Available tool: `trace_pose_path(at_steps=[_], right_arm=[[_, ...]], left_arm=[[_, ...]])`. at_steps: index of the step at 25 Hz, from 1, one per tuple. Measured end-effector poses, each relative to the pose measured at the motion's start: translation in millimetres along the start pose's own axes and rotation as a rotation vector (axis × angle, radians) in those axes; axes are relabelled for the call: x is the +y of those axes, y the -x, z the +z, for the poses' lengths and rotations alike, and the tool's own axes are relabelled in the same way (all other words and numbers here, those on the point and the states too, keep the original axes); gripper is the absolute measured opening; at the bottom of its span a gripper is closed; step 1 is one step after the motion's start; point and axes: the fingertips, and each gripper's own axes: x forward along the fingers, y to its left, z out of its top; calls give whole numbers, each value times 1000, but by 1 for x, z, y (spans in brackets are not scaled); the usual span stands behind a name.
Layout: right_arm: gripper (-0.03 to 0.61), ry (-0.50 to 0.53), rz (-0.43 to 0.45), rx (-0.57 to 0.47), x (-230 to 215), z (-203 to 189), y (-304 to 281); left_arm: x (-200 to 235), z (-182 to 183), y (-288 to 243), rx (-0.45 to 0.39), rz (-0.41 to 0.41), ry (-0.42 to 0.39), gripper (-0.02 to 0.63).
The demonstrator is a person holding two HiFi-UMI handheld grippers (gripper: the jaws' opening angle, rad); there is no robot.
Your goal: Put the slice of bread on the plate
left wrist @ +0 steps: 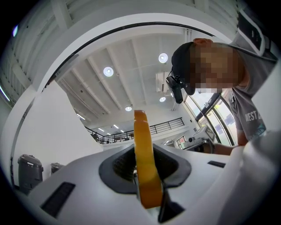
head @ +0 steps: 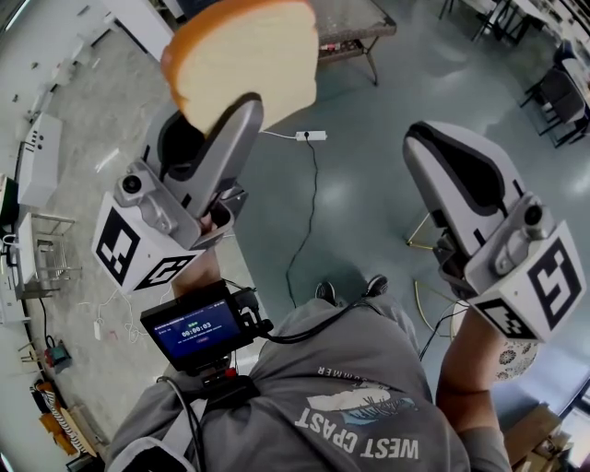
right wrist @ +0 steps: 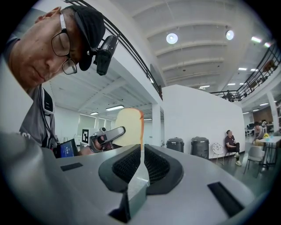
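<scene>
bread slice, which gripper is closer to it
Left. The left gripper clamps the bread slice between its fingers. The right gripper is off to the side, shut and empty, not touching it.

It was a large open hall, like a lab or workshop: a high white ceiling (right wrist: 197,19) with round lights (right wrist: 172,38), a railed gallery (left wrist: 131,135), a smooth grey floor (head: 369,203) with a power strip (head: 311,135), a work table (head: 355,23), chairs (head: 556,92) and two dark bins (right wrist: 200,147).

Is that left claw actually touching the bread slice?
Touching: in the left gripper view the left gripper pinches the bread slice from both sides.
</scene>
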Motion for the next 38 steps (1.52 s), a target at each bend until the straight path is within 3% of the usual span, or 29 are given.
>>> trace_pose_path(at_steps=[22,38], right_arm=[[11,11,140,-40,-150,-6,34],[11,16,128,-53,-171,7,45]], left_arm=[[-3,-53,-121,68,151,-87,97],[-7,-49,-145,80,141,-90,97]])
